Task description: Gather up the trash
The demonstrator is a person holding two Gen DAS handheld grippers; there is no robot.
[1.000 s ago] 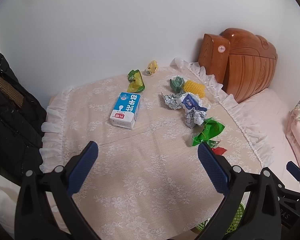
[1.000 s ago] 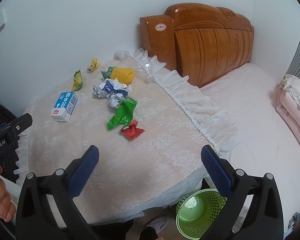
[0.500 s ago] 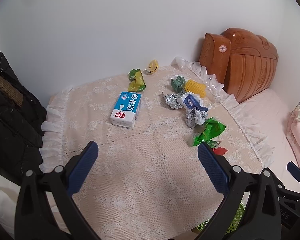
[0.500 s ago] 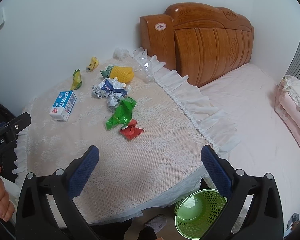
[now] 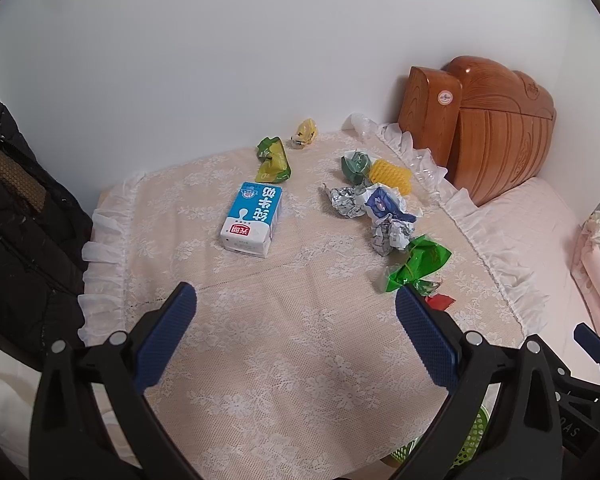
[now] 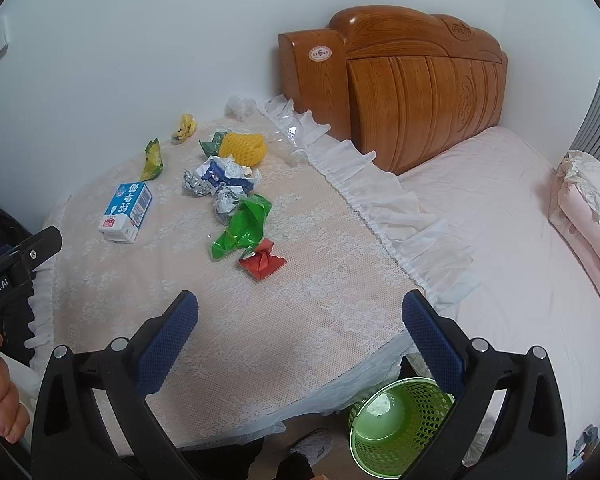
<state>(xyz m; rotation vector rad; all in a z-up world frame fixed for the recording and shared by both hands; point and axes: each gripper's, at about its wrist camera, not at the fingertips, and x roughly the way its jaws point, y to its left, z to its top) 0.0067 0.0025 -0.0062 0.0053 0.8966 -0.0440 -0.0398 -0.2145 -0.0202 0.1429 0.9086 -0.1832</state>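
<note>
Trash lies on a lace-covered table (image 5: 280, 340) (image 6: 300, 312): a blue and white milk carton (image 5: 252, 219) (image 6: 126, 212), a green wrapper (image 5: 418, 264) (image 6: 244, 226), a red wrapper (image 6: 262, 262) (image 5: 440, 301), crumpled foil and paper (image 5: 380, 210) (image 6: 220, 180), yellow foam netting (image 5: 390, 176) (image 6: 242, 148), and small yellow-green wrappers (image 5: 274, 160) (image 6: 152, 160) at the back. A green mesh bin (image 6: 400, 426) stands on the floor below the table's near edge. My left gripper (image 5: 296, 306) and right gripper (image 6: 300, 312) are open, empty, and hover over the near part of the table.
A wooden headboard (image 6: 412, 92) and a pink bed (image 6: 500, 240) with a folded pink blanket (image 6: 588, 208) lie to the right. A black jacket (image 5: 16, 232) hangs on the left. A clear plastic bottle (image 6: 296, 140) lies at the table's frilled far edge.
Both grippers have drifted slightly forward and lower toward the table; the trash looks a little nearer. Nothing was picked up and the jaws stayed open.
</note>
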